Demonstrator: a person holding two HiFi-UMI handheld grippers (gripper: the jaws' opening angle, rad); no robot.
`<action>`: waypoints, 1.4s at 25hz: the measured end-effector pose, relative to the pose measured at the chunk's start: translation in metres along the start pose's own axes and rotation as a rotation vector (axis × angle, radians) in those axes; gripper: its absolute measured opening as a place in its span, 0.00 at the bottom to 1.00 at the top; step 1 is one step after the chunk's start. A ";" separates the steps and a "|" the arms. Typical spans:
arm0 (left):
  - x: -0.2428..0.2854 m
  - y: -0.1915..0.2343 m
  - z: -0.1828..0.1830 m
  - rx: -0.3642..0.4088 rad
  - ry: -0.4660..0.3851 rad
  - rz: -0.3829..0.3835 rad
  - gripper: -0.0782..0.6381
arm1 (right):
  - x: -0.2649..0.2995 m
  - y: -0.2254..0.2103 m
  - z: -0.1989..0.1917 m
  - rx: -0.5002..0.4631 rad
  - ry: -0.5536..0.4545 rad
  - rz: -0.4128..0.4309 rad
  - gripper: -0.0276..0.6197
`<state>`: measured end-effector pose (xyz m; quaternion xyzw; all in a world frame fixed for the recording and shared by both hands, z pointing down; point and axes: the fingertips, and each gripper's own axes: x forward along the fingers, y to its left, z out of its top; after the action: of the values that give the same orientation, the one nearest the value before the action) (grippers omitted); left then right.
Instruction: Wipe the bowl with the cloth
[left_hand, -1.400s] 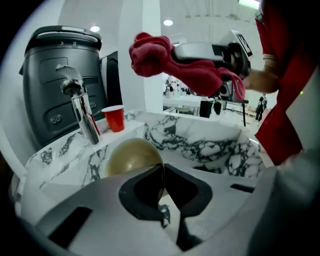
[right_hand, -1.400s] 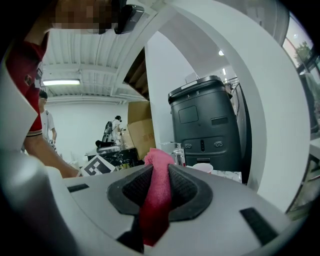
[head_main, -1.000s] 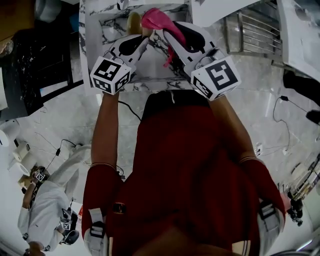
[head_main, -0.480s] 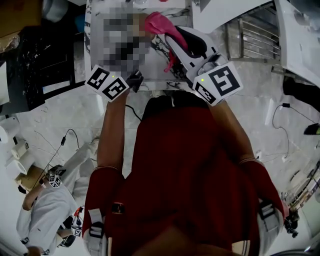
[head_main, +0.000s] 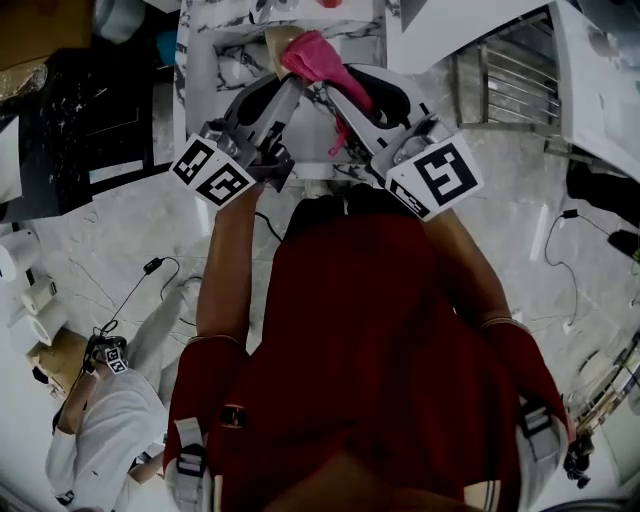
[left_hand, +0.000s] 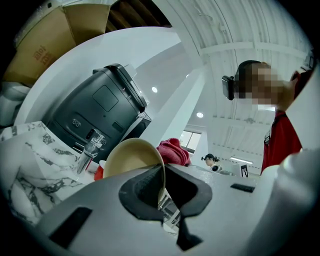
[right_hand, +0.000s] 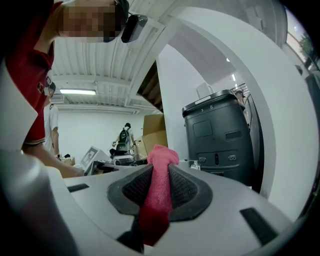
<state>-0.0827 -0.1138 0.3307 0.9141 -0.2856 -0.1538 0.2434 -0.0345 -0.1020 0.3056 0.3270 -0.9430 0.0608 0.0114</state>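
Pinching the rim of the bowl (left_hand: 131, 159) in its jaws, the left gripper (left_hand: 163, 194) is holding it over the desk (left_hand: 30, 165). The right gripper (right_hand: 159, 195) is clamping the cloth (right_hand: 161, 160) between its jaws, just beside the bowl. Judged best: gripping the rim firmly while sweeping the cloth round inside.

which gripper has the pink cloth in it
The right gripper: its jaws are shut on the pink cloth. The left gripper instead pinches the rim of the tan bowl.
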 end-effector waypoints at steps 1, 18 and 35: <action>0.000 -0.002 0.001 -0.001 -0.002 -0.005 0.13 | 0.000 0.002 0.000 -0.012 0.007 0.007 0.18; -0.003 -0.025 -0.008 0.135 0.108 -0.051 0.13 | 0.005 0.012 -0.003 -0.119 0.113 0.042 0.18; -0.024 -0.039 -0.007 0.221 0.207 -0.213 0.13 | 0.014 0.010 0.006 -0.131 0.218 0.183 0.18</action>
<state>-0.0816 -0.0689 0.3190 0.9713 -0.1759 -0.0513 0.1519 -0.0513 -0.1038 0.2991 0.2296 -0.9640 0.0351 0.1292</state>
